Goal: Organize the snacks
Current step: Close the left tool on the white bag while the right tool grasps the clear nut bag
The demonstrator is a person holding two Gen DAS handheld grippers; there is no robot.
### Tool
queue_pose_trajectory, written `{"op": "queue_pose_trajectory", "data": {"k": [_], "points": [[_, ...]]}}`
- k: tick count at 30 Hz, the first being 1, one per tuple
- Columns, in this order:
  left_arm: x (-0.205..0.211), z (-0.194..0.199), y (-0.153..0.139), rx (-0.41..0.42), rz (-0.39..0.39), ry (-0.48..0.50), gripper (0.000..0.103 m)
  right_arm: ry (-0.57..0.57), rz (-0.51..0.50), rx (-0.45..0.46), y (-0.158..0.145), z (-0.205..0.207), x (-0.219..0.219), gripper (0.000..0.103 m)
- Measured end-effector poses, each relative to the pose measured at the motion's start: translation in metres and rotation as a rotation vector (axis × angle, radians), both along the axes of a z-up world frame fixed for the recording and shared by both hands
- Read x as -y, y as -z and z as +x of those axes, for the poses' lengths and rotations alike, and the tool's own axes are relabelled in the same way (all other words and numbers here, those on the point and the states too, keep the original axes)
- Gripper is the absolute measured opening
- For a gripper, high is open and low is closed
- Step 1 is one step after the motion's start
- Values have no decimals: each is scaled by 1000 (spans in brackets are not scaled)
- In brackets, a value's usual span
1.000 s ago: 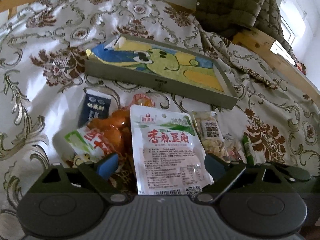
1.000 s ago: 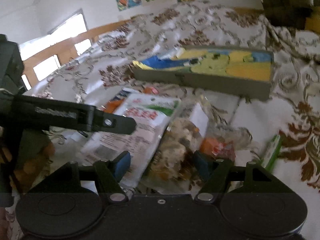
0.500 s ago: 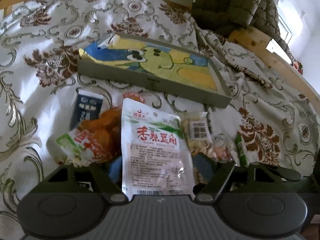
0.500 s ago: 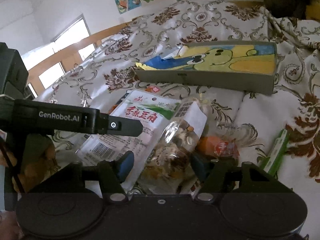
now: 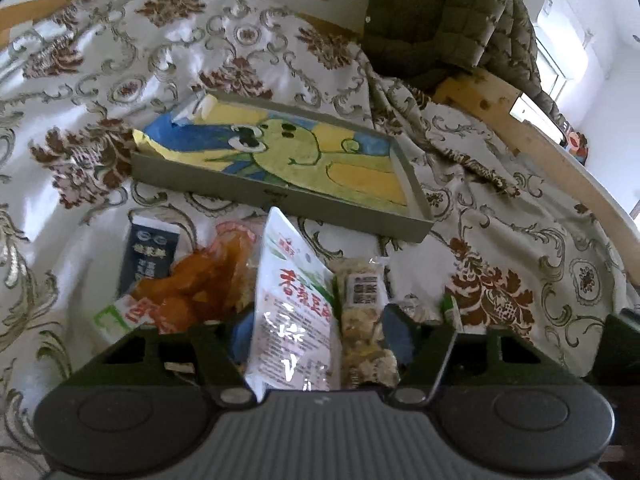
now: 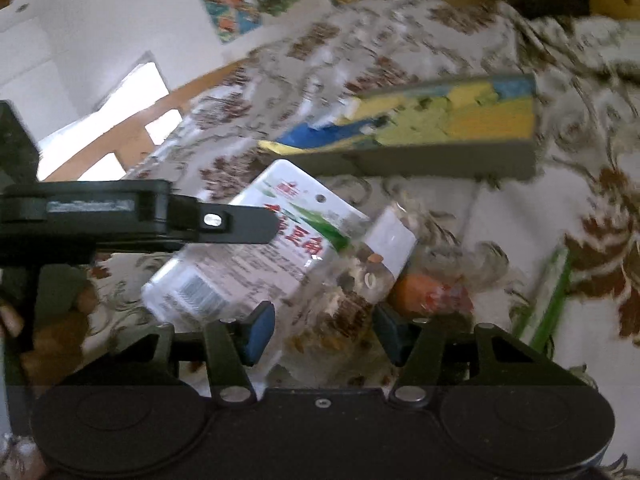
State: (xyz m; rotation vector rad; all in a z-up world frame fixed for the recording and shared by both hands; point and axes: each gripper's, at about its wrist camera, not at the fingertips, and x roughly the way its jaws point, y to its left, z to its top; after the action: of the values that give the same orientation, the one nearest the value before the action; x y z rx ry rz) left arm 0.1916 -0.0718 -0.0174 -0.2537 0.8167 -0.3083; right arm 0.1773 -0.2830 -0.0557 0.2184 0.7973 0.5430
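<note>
Snack packets lie heaped on a patterned bedspread in front of a grey tray (image 5: 280,196) lined with a cartoon picture. My left gripper (image 5: 316,334) is closing. Its blue pads press a white packet with red characters (image 5: 292,304), which is buckled with its top end raised. A clear packet of nuts (image 5: 364,320) lies against the right pad. In the right wrist view my right gripper (image 6: 324,332) is closing too, with its pads against the nut packet (image 6: 340,296). One left finger (image 6: 240,220) crosses above the white packet (image 6: 256,264). That view is blurred.
An orange snack bag (image 5: 200,284) and a dark blue packet (image 5: 152,256) lie left of the white one. A small orange packet (image 6: 432,296) and a green stick (image 6: 544,292) lie to the right. A quilted jacket (image 5: 440,12) and a wooden bed rail (image 5: 540,140) are behind.
Both pairs of jaws have narrowed. The white packet has gone from flat to squeezed, with its top raised. The right wrist view has rolled and blurred.
</note>
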Motion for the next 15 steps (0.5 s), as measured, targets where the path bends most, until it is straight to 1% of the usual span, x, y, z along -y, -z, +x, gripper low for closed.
{"op": "queue_pose_trajectory", "data": {"k": [2, 4, 7, 9, 11, 12, 13, 14, 15], "points": [[-1, 3, 4, -14, -18, -14, 65, 19, 11, -25, 6, 5, 3, 58], [-3, 5, 6, -16, -30, -21, 65, 22, 7, -21, 8, 8, 2, 60], [-5, 6, 9, -13, -32, -17, 64, 11, -2, -12, 12, 15, -4, 65], [-5, 6, 10, -16, -32, -10, 62, 6, -9, -2, 14, 20, -8, 68], [-6, 6, 12, -14, -36, -19, 61, 7, 4, 3, 16, 25, -9, 72], [-7, 6, 12, -13, -45, -24, 58, 11, 23, -4, 16, 27, -8, 74], [-8, 6, 12, -15, -63, -24, 51, 16, 49, -18, 16, 30, -6, 74], [-9, 7, 13, -21, -81, -17, 48, 22, 82, -40, 15, 32, -2, 73], [-10, 7, 12, -22, -96, -9, 43, 32, 109, -62, 13, 34, 3, 69]]}}
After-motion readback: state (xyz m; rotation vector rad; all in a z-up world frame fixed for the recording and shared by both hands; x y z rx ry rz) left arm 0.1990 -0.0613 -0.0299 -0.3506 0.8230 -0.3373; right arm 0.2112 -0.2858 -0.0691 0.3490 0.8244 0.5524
